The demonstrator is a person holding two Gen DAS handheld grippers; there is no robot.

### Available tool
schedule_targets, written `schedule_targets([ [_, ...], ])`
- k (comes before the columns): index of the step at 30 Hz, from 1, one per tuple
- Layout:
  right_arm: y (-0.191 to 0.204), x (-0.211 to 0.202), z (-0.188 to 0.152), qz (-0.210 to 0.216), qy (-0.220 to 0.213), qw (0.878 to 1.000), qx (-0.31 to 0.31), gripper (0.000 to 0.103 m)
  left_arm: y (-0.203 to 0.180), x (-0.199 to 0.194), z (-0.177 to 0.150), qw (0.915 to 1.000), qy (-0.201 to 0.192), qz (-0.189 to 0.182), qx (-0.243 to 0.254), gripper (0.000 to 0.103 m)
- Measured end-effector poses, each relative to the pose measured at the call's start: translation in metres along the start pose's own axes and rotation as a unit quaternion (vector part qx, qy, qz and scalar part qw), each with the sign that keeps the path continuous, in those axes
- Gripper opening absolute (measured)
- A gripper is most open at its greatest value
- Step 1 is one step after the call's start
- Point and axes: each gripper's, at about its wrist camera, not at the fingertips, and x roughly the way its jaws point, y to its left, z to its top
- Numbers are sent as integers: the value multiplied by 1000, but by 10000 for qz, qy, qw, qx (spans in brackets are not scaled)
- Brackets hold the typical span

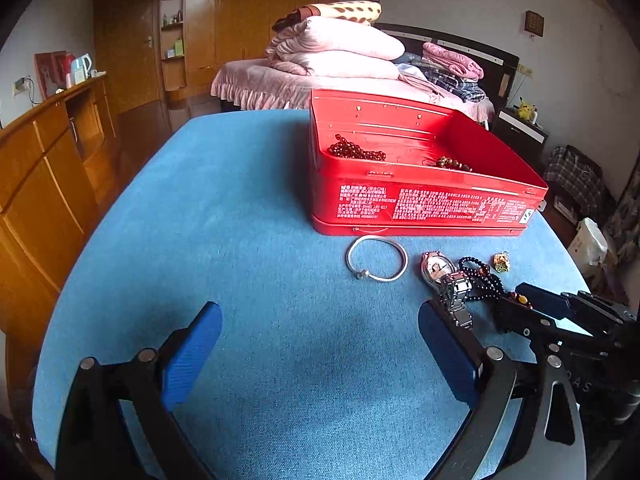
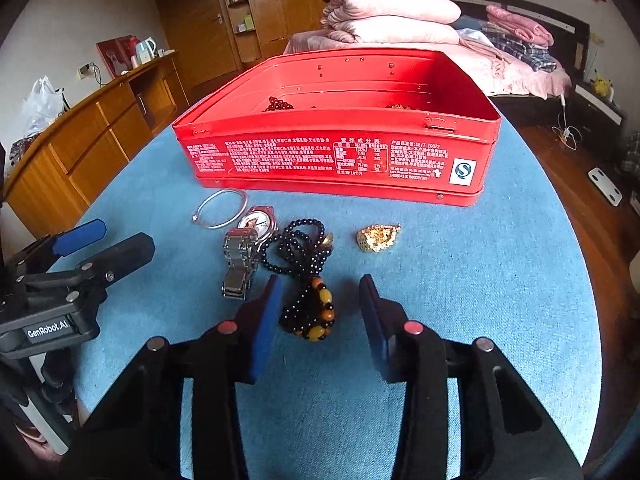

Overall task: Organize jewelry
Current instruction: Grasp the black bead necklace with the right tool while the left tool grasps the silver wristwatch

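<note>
A red tin box (image 1: 424, 204) (image 2: 340, 160) stands open on the blue table and holds a dark red bead string (image 1: 356, 152) and a brown bead string (image 1: 454, 164). In front of it lie a silver bangle (image 1: 376, 264) (image 2: 222, 210), a steel watch (image 1: 444, 276) (image 2: 248, 240), a black bead necklace with amber beads (image 2: 308, 280) (image 1: 480, 280) and a small gold piece (image 2: 378, 238) (image 1: 501, 263). My right gripper (image 2: 320, 308) is open, its pads on either side of the necklace's amber end. My left gripper (image 1: 320, 340) is open and empty, left of the watch.
The blue tablecloth (image 1: 240, 240) covers a round table. A wooden cabinet (image 1: 48, 168) stands to the left, a bed with folded quilts (image 1: 340, 52) behind. The left gripper's body (image 2: 60, 280) shows at the left of the right wrist view.
</note>
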Motion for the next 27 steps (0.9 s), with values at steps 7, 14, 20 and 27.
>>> schedule_targets([
  [7, 4, 8, 6, -4, 28, 9999, -134, 39, -1, 1, -1, 10000, 23, -42, 19, 97],
  [14, 12, 10, 2, -77, -10, 9994, -348, 21, 1, 6, -2, 9999, 125, -55, -42, 97],
  [20, 9, 7, 1, -73, -36, 9995, -309, 14, 1, 6, -2, 9998, 163, -90, -29, 97],
  [27, -4, -6, -6, -81, -44, 10000, -14, 13, -12, 4, -4, 9988, 291, -382, -25, 97],
])
